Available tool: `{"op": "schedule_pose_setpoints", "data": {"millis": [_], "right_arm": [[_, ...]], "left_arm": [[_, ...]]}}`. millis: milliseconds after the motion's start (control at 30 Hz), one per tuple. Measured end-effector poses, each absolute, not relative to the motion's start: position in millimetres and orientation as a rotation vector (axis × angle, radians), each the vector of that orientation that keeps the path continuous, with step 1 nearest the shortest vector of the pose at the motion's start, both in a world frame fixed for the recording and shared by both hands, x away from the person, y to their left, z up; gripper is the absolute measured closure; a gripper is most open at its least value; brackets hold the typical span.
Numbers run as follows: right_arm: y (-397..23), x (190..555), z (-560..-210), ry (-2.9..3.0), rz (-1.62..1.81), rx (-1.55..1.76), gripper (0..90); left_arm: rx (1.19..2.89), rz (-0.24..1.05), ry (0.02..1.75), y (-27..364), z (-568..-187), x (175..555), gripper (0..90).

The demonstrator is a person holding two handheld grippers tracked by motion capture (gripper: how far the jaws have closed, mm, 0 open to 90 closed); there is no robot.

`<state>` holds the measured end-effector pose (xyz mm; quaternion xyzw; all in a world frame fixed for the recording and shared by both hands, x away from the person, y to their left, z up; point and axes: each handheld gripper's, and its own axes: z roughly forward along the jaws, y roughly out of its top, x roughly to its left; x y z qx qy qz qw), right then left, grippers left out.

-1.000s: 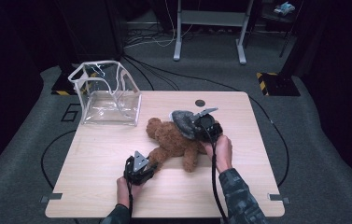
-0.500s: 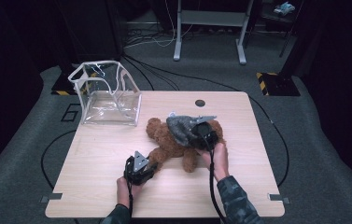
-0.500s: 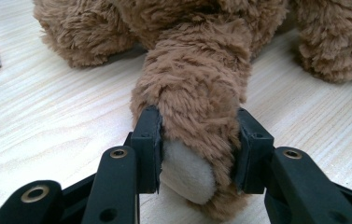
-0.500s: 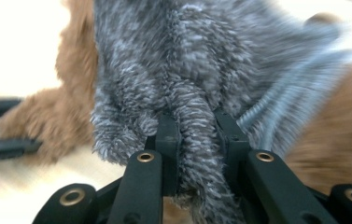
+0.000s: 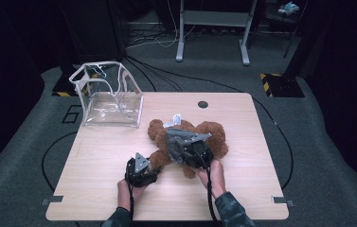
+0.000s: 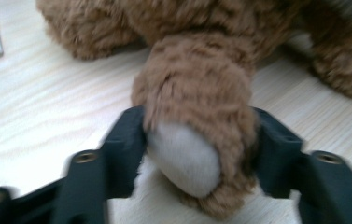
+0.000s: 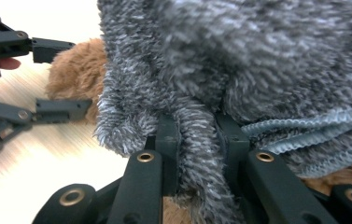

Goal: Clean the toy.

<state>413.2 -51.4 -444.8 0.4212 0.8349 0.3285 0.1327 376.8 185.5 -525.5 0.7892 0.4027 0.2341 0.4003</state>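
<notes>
High view shows a brown teddy bear (image 5: pixel 185 142) lying mid-table, the right gripper (image 5: pixel 182 143) over its body, jaws pinching grey fleece clothing (image 7: pixel 239 70), while the left gripper (image 6: pixel 197 154), jaws just opening, straddles its paw (image 6: pixel 197 149).

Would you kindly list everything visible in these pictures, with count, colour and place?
teddy bear: one, brown, lying mid-table; its white-soled paw sits between the left gripper's jaws
cloth: one, grey, fuzzy, over the bear, pinched by the right gripper
bag: one, clear with white trim, open, back left of table
table: one, light wood, on grey carpet
metal stand: one, grey, on the floor behind
left gripper: black; its jaws have just been opening, flanking the paw
right gripper: black, shut on the cloth
hands: two, at the near edge
</notes>
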Motion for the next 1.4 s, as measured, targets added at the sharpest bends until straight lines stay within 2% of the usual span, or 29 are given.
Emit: {"op": "schedule_pose_setpoints", "data": {"millis": [67, 133, 233, 400, 700, 800, 967, 1200, 1300, 1400], "right_arm": [[-53.1, 411.9, -438.7, 2.406, 0.970, 1.219, 75.0], [-52.6, 410.1, -432.2, 2.395, 0.990, 1.201, 75.0], [-46.2, 406.2, -424.0, 2.391, 1.027, 1.165, 74.9], [-23.3, 405.4, -427.7, 2.451, 1.012, 1.076, 74.9], [10.3, 404.9, -465.7, 2.608, 0.884, 1.048, 74.9], [9.8, 401.3, -469.4, 2.672, 0.865, 1.035, 74.9], [-1.1, 391.9, -467.6, 2.740, 0.820, 1.005, 74.9], [-17.6, 394.1, -443.9, 2.581, 0.964, 1.042, 74.5], [-9.3, 401.3, -456.0, 2.612, 0.909, 1.058, 74.5], [0.8, 402.2, -482.4, 2.685, 0.808, 1.108, 74.6]], "left_arm": [[1.990, 0.591, 1.024, 187.0, -525.3, 376.0, 31.1], [1.981, 0.566, 1.026, 188.6, -525.5, 375.9, 23.2], [1.978, 0.546, 1.020, 191.6, -525.9, 374.4, 18.3], [1.973, 0.541, 1.020, 200.6, -525.6, 369.9, 17.7], [1.978, 0.536, 1.039, 215.8, -526.2, 365.6, 16.2], [1.948, 0.539, 1.062, 217.5, -526.7, 365.4, 16.0], [1.992, 0.543, 1.046, 215.7, -526.3, 366.0, 15.9], [1.989, 0.545, 1.061, 214.8, -526.6, 366.7, 16.0], [1.992, 0.554, 1.058, 214.3, -526.9, 366.7, 16.0], [1.999, 0.553, 1.058, 214.0, -526.8, 366.8, 16.1]]}}
